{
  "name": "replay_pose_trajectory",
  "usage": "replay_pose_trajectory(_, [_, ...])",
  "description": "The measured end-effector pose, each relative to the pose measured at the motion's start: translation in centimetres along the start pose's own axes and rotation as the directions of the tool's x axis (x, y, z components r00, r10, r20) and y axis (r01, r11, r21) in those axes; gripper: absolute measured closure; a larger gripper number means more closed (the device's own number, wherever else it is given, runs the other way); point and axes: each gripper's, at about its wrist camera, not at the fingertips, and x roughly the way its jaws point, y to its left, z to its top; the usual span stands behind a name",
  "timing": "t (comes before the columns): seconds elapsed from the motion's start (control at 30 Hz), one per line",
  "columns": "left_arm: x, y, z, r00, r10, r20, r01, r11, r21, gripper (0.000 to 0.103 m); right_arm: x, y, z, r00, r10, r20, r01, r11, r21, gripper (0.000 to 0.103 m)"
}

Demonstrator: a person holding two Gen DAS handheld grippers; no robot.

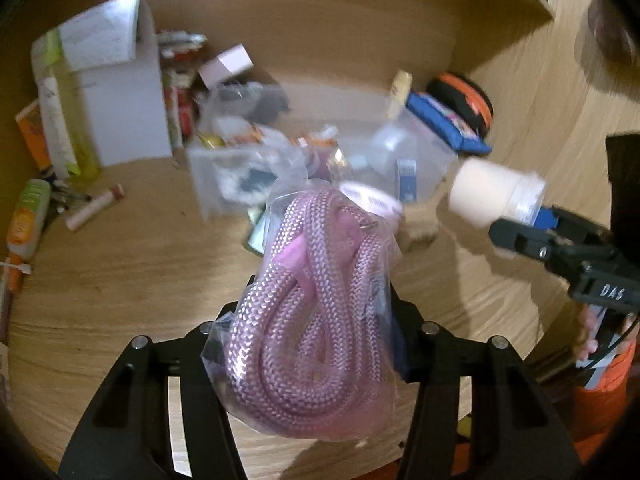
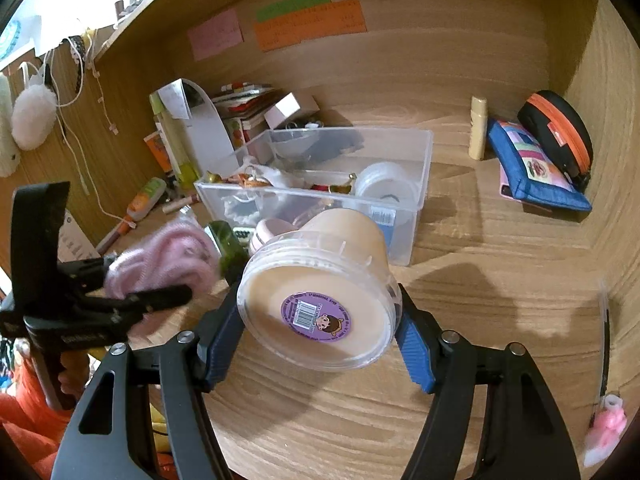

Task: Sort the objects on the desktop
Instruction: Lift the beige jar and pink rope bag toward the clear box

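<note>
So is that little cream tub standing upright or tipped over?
Tipped. The cream tub lies sideways in the right gripper, its purple-stickered end facing the camera, held above the desk.

left hand-held gripper [image 1: 316, 344]: black arms, silver screws | right hand-held gripper [image 2: 320, 340]: blue pads | orange sleeves

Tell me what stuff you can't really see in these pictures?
- Left gripper fingers: left wrist view, hidden behind the bagged pink rope.
- Clear bin contents: left wrist view, motion-blurred.
- Sticker print on the beige jar: right wrist view, too small.
- Pink object: right wrist view, cut off at edge.
</note>
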Motion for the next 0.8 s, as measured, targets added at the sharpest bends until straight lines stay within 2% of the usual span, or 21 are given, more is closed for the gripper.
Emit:
replay_pose_trajectory(0.23, [-2.4, 1.6, 3.0, 0.993, 0.05, 0.104, -0.048, 0.999, -0.023, 0.049, -0.6, 0.0, 1.7, 0.999, 0.006, 0.038, -0.006, 1.0, -0.011, 0.037])
replay_pose_trajectory(0.43, [-3.8, 1.7, 5.7, 0.985, 0.02, 0.173, -0.018, 1.0, -0.012, 0.049, -0.7, -0.2, 3.8, 0.997, 0.015, 0.069, -0.014, 1.0, -0.019, 0.037])
replay_pose_trajectory(0.6, [-4.2, 1.8, 7.6, 0.978, -0.029, 0.206, 0.033, 0.999, -0.016, 0.049, -0.5, -0.6, 5.6, 0.995, 0.037, 0.089, -0.036, 0.999, -0.005, 0.037])
replay_pose_trajectory(0.8, [-3.1, 2.6, 10.3, 0.976, -0.001, 0.217, 0.008, 0.999, -0.031, 0.049, 0.5, -0.5, 7.7, 0.995, 0.022, 0.101, -0.019, 0.999, -0.028, 0.037])
